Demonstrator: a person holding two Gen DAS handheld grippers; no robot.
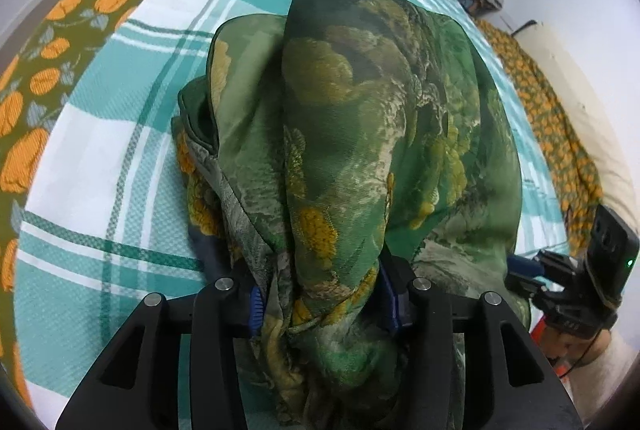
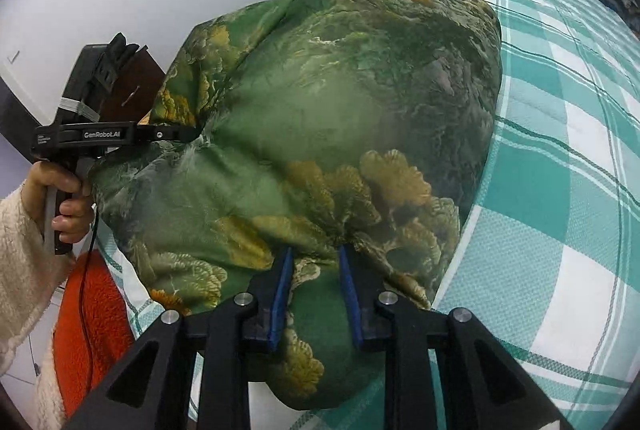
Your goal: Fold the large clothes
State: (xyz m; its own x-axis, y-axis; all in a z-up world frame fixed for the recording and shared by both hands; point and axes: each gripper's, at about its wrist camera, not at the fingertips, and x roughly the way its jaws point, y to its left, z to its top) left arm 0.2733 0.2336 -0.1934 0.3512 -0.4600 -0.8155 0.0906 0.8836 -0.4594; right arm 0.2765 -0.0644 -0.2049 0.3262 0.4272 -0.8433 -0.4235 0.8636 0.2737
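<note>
The green floral cloth (image 1: 360, 134) hangs bunched from both grippers over the bed's teal plaid sheet (image 1: 120, 158), with its far folds draped down toward the sheet. In the left wrist view, the left gripper (image 1: 322, 302) has a thick gathered wad of cloth filling the space between its blue pads (image 1: 256, 304), which bear on the fabric at both sides, so it grips the cloth with the jaws partly apart. In the right wrist view, the right gripper (image 2: 316, 294) has a fold of the same cloth (image 2: 340, 118) caught between its blue pads (image 2: 280, 294), the jaws narrow and closed on it.

Both grippers point steeply down at the bed. Seen from the right, the left gripper (image 2: 160, 136) reaches level into the cloth's left edge, and the left hand (image 2: 66, 198), in a cream fleece sleeve (image 2: 24, 270), wraps its handle. An orange-patterned spread (image 1: 52, 78) borders the sheet.
</note>
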